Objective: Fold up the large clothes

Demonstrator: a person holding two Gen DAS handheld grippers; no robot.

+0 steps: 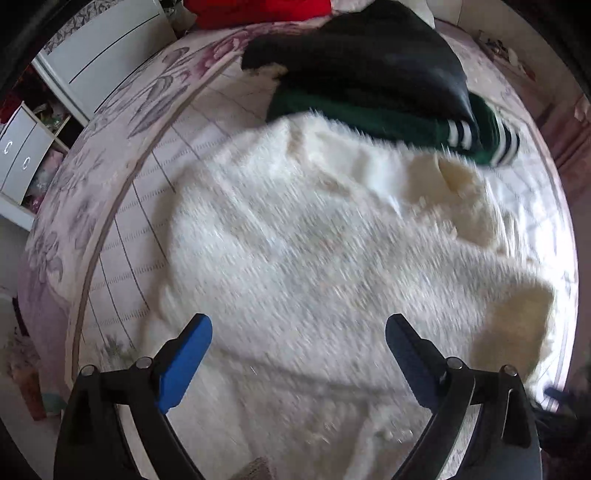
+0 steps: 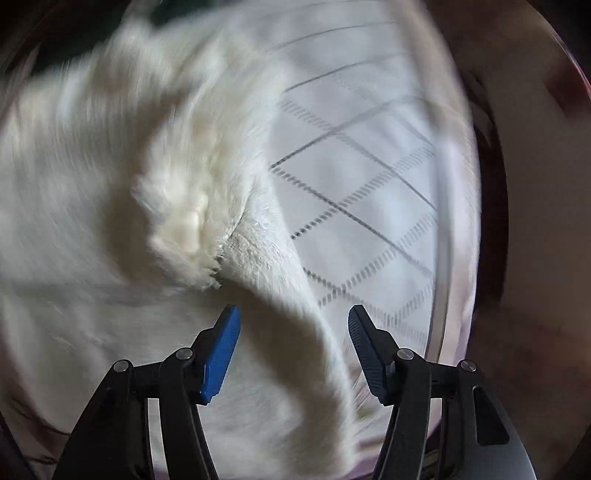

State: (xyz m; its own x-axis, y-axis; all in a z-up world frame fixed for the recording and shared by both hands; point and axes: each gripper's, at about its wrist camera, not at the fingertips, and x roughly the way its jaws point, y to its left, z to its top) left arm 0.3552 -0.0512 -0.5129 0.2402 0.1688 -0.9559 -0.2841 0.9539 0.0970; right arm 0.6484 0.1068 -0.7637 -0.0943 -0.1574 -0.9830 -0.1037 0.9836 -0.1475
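Observation:
A large fluffy white garment (image 1: 303, 236) lies spread over the bed, blurred by motion. My left gripper (image 1: 299, 325) hangs above its near part, jaws wide open with nothing between them. In the right wrist view the same white garment (image 2: 110, 184) fills the left side, with a thick cream fold (image 2: 184, 229) near the middle and its edge running down between my fingers. My right gripper (image 2: 293, 314) is open over that edge, its blue pads clear of the fabric.
A dark garment (image 1: 369, 62) lies on a green one with striped cuffs (image 1: 476, 136) at the far side of the bed. Something red (image 1: 258, 11) lies behind them. The checked bedsheet (image 2: 369, 184) shows to the right. White drawers (image 1: 22, 162) stand at the left.

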